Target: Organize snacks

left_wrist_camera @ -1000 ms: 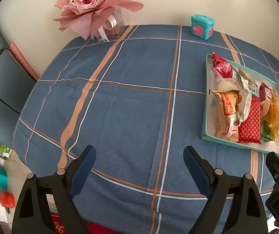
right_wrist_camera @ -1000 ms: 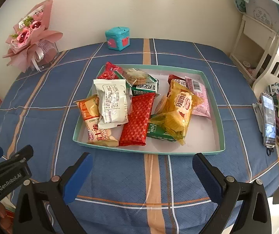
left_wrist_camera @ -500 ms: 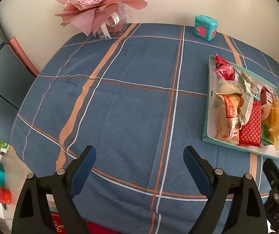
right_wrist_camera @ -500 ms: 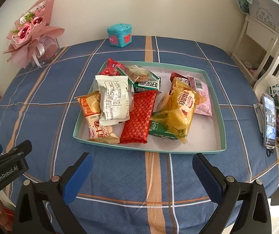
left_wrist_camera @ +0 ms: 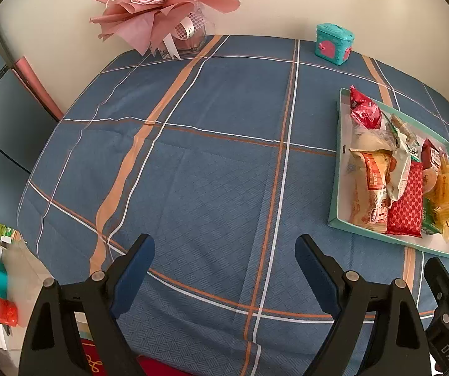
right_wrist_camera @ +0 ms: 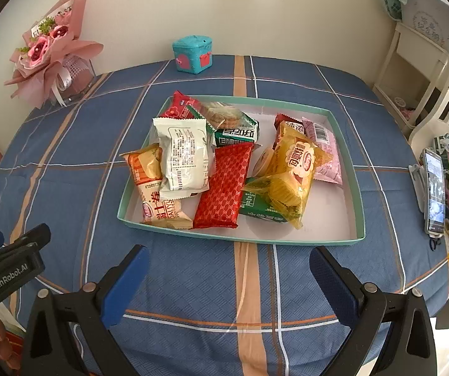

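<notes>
I am holding my right gripper (right_wrist_camera: 227, 275) over the surface (right_wrist_camera: 174, 285) just in front of the tray (right_wrist_camera: 357, 188), its jaws spread wide and gripping nothing. My left gripper (left_wrist_camera: 224, 266) is hovering well to the left of the tray (left_wrist_camera: 334, 194), jaws likewise wide and empty. The snacks (right_wrist_camera: 224, 185) are lying heaped inside the tray, overlapping one another. A small teal box (right_wrist_camera: 193, 53) is sitting behind the tray, and a bouquet (right_wrist_camera: 49, 53) is standing far to its left.
</notes>
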The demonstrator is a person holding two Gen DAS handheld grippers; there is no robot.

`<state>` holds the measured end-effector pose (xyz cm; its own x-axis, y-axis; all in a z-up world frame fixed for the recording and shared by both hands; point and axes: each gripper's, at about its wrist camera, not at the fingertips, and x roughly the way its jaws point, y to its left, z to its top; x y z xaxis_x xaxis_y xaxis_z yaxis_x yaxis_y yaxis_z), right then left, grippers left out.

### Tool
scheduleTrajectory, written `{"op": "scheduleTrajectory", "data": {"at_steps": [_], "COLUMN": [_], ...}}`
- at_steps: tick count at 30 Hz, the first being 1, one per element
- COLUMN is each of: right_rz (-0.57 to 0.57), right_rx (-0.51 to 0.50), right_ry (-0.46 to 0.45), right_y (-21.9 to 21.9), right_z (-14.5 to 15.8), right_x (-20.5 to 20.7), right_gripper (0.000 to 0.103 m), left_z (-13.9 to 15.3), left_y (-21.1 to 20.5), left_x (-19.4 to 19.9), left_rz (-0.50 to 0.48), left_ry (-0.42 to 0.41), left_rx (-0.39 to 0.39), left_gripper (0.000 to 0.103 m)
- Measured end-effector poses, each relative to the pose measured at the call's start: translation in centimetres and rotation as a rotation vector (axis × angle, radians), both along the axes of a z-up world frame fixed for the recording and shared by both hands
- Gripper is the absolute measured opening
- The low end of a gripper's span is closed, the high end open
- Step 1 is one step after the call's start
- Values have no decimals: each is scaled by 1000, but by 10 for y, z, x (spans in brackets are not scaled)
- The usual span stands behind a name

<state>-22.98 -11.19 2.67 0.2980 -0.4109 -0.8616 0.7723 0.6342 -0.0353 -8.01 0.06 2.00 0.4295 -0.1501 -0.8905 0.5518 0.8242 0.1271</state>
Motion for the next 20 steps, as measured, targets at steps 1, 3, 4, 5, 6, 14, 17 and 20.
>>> {"op": "scheduleTrajectory", "data": {"at_steps": [1, 3, 4, 5, 6, 14, 17, 20], "right_rz": [1, 2, 2, 2, 2, 2, 2, 2], "right_rx": [1, 1, 1, 1, 1, 1, 1, 1], "right_ry": [1, 1, 1, 2, 2, 2, 2, 3], "right_y": [0, 0, 0, 0, 0, 0, 0, 0], "right_z": [0, 0, -1, -1, -1, -1, -1, -1], "right_x": [0, 1, 1, 1, 1, 1, 1, 1], "right_gripper": [103, 103, 103, 103, 103, 103, 103, 103], "left_z": [0, 0, 0, -1, -1, -1, 2, 3], "left_y": [0, 0, 0, 0, 0, 2, 2, 2], "left_x": [0, 1, 1, 1, 1, 2, -2, -2], "left_rz": [1, 4, 5, 6, 7, 6, 1, -3], "left_ry": [0, 1, 2, 2, 3, 2, -28, -21], "left_rx": [0, 1, 0, 0, 0, -4, -13, -21], "left_gripper": [91, 91, 91, 91, 91, 91, 91, 91]}}
